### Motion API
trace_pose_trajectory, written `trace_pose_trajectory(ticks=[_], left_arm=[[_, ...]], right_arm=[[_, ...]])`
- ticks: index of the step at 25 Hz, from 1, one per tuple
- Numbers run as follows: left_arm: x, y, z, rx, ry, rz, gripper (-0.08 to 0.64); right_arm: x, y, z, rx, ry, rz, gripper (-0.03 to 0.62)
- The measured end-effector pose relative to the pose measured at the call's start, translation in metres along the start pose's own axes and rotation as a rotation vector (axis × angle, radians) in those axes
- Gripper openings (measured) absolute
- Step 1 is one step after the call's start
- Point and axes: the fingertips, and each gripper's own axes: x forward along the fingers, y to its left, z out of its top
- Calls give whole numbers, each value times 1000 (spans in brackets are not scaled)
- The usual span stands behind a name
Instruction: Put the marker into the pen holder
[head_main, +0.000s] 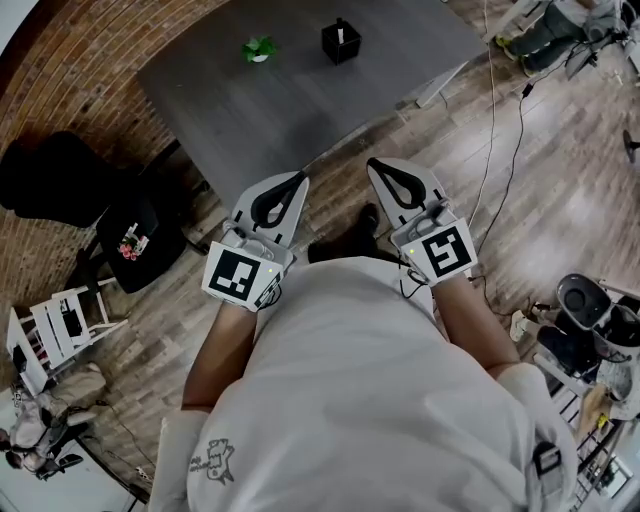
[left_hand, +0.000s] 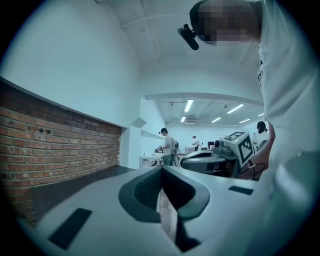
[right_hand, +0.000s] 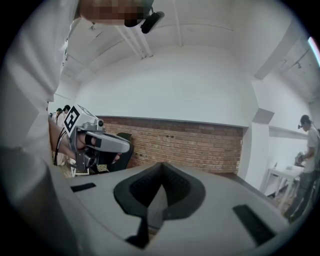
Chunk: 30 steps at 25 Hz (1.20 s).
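White shirt (head_main: 370, 400) below, both forearms (head_main: 225, 345) reach forward, holding left tongs (head_main: 297, 180) and right tongs (head_main: 374, 166) level, clenched empty.

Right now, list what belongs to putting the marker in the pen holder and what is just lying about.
Job: pen holder on the grey table; left gripper and right gripper, both shut, empty; marker not seen.
Lying about: small green thing on the table; black chair; floor cables.
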Motion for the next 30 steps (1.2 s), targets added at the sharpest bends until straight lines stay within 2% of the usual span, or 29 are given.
trace_pose_trajectory(ticks=[10, 30], left_arm=[[-38, 6, -11, -18, -7, -11, 11], [-55, 20, -10, -27, -28, -16, 11]], right_arm=[[-6, 43, 10, -8, -13, 4, 5], [0, 61, 19, -26, -5, 0, 5]])
